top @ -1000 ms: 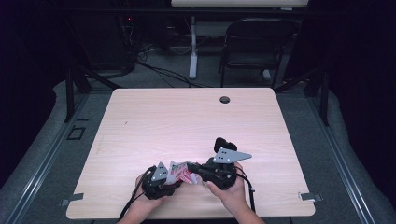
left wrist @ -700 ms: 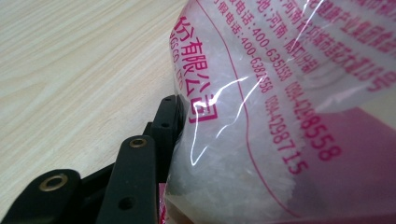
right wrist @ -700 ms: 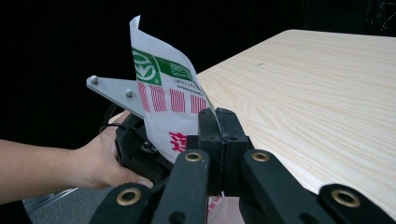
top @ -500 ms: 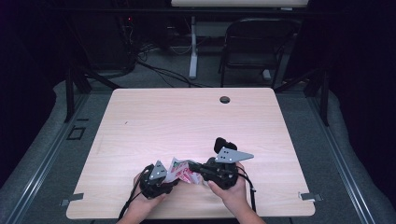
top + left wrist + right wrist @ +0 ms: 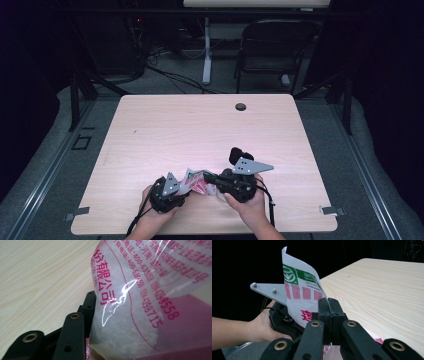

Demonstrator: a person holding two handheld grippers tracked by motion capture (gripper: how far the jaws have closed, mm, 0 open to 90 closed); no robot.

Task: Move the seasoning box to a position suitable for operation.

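Down near the front edge of the table [image 5: 150, 125], a little left of its middle, a plastic bag [image 5: 196, 182] with pink and red print is held up off the wood between two hand-held grippers. The right gripper [image 5: 212, 178] has its jaws squeezed together on one edge of the bag; in the right gripper view the two black jaws meet with the white, green-and-red printed film [image 5: 299, 290] pinched between them and standing up above the tips. The left gripper [image 5: 181, 187] has the other side of the bag: in the left gripper view a black jaw presses against the clear film, through which white grains [image 5: 125, 325] show beside lines of pink lettering, and the other jaw is hidden behind the bag. Its jaws have just been closing with the bag between them, and the bag bulges against the jaw that shows, so it looks clamped on the bag. The person's left hand [image 5: 155, 215] and right hand [image 5: 252, 207] come in over the front edge. A small dark hole [image 5: 241, 106] sits near the back edge, well apart from the bag. A chair [image 5: 272, 50] stands beyond the table.
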